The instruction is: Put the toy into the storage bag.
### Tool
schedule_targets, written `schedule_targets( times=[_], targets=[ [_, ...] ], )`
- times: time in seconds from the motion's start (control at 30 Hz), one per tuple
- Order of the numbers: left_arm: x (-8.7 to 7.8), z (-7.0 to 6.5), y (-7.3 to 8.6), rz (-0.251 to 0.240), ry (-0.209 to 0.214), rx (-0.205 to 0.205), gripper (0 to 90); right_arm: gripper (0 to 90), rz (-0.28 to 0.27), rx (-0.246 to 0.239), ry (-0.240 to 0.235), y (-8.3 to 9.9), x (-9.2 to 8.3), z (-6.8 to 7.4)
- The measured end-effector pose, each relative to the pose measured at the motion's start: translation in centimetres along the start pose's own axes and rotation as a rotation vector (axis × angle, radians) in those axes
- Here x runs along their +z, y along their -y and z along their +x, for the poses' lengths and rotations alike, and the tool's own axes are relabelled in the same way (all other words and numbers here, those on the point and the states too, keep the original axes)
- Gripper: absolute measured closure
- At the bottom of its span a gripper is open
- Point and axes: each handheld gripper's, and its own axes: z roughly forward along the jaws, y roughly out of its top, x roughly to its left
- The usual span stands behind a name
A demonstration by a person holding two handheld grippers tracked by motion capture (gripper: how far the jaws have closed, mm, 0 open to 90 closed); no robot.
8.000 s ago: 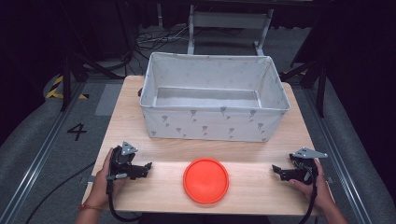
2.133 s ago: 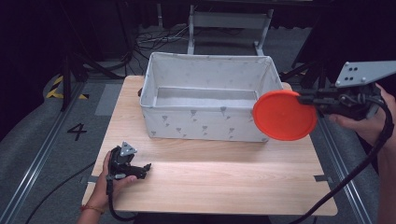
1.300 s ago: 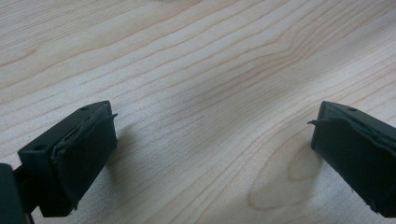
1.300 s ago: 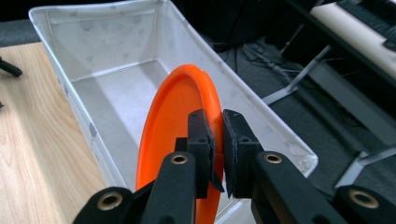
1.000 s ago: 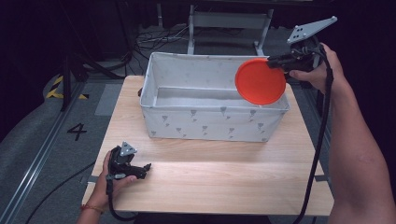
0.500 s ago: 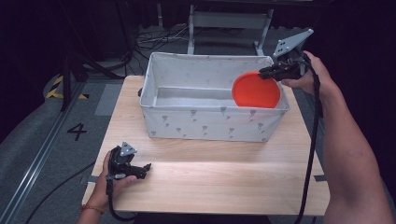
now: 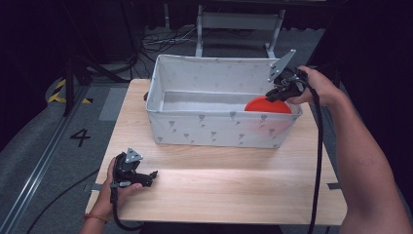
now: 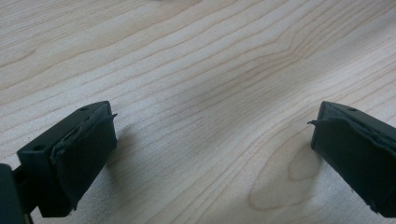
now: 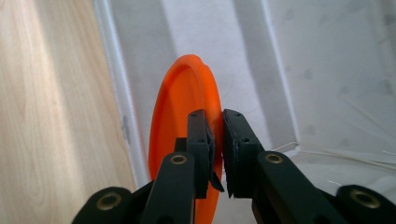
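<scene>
An orange round plate [image 7: 267, 105] hangs inside the right end of the white fabric bin [image 7: 195, 127], mostly below its rim. My right gripper [image 7: 278, 90] is shut on the plate's edge above the bin's right end; in the right gripper view the orange plate [image 9: 180, 121] stands on edge between the pinched jaws of my right gripper [image 9: 218, 135]. My left gripper [image 7: 152, 174] rests on the wooden table [image 7: 234, 185] near the front left corner. Its fingers [image 8: 88, 144] stand wide apart over bare wood, so the left gripper [image 8: 212, 144] is open and empty.
The bin takes up the back half of the table, its bottom [image 9: 327, 60] bare. A cable [image 7: 319, 161] trails from the right gripper along the forearm. Dark floor, a stand [image 7: 238, 22] and cables lie behind the table.
The right gripper carried the orange plate from the table's front up and over to the bin's right end, then lowered it inside. The left gripper has stayed still.
</scene>
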Motion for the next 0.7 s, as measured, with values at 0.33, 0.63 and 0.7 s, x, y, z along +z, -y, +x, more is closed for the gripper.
schedule_targets(
  times=[0.33, 0.63, 0.7],
  targets=[
    [0.0, 0.0, 0.0, 0.002, -0.002, -0.002, 0.6, 81.1, 0.187, -0.034, -0.100, -1.5, 3.1, 0.1],
    [0.0, 0.0, 0.0, 0.002, -0.003, 0.000, 0.6, 80.4, 0.251, -0.004, -0.156, -1.1, 4.2, 0.0],
    [-0.1, 0.0, 0.1, 0.001, -0.007, -0.001, 0.6, 80.6, 0.256, -0.002, -0.161, -0.8, 4.2, 0.0]
  ],
)
